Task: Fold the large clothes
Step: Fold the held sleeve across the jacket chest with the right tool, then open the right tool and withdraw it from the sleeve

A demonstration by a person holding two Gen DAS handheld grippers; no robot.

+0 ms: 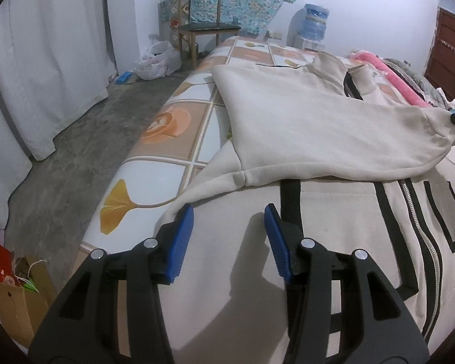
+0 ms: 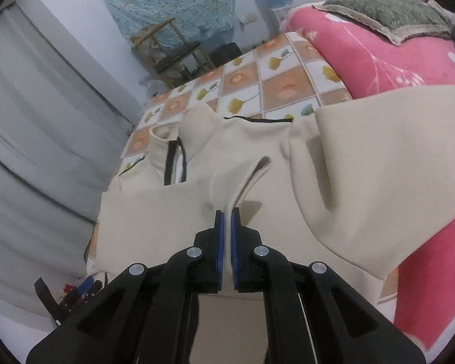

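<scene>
While the cream zip-front fleece jacket with black stripes lies spread on the tile-print bedsheet, filling centre and right of the left-wrist frame, the left gripper hovers over its lower body — blue pads wide apart, holding nothing. Right gripper, lower centre of its frame, is clamped on a cream fold — sleeve draped across, pink blanket upper right.

cream jacket with black stripes, orange-and-white checked leaf-print bed sheet, pink blanket, blue-padded black tongs.
</scene>
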